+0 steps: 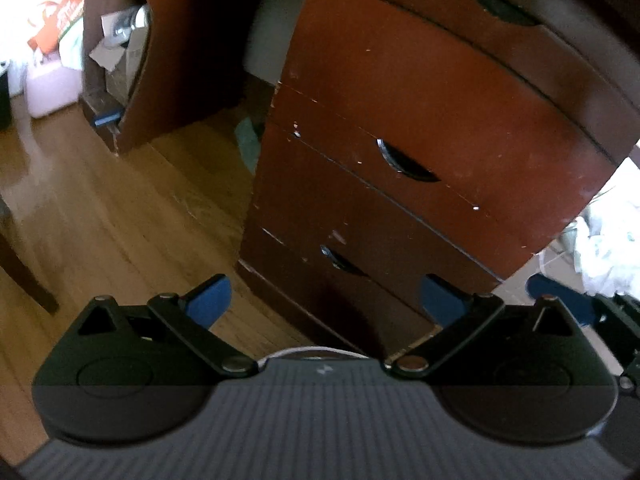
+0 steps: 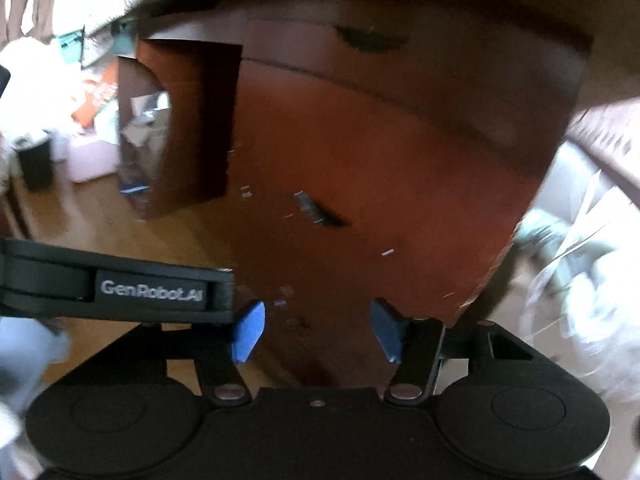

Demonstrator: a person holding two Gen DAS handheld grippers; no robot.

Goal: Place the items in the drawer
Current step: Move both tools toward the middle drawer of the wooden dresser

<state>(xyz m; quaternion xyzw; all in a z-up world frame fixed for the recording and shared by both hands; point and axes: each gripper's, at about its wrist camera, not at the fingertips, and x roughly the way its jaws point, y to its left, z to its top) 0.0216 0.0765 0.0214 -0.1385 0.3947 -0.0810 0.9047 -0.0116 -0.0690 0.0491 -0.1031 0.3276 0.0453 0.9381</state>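
A dark red-brown wooden drawer cabinet (image 1: 420,112) stands in front of me, its drawers shut, with scuffed edges. A curved cut-out handle (image 1: 406,162) marks one drawer and a lower handle (image 1: 342,260) another. My left gripper (image 1: 326,300) is open and empty, blue pads apart, in front of the cabinet's lower part. In the right wrist view the cabinet (image 2: 380,152) is blurred, with a handle (image 2: 324,212) at centre. My right gripper (image 2: 318,330) is open and empty. The left gripper's body (image 2: 120,284) shows at its left. No items for the drawer are visible.
Wooden floor (image 1: 100,220) lies to the left. A second dark wooden unit (image 1: 160,60) with boxes and clutter stands at the back left, beside a pale container (image 1: 50,88). White crumpled plastic (image 1: 604,236) lies right of the cabinet. A dark chair leg (image 1: 24,272) is at far left.
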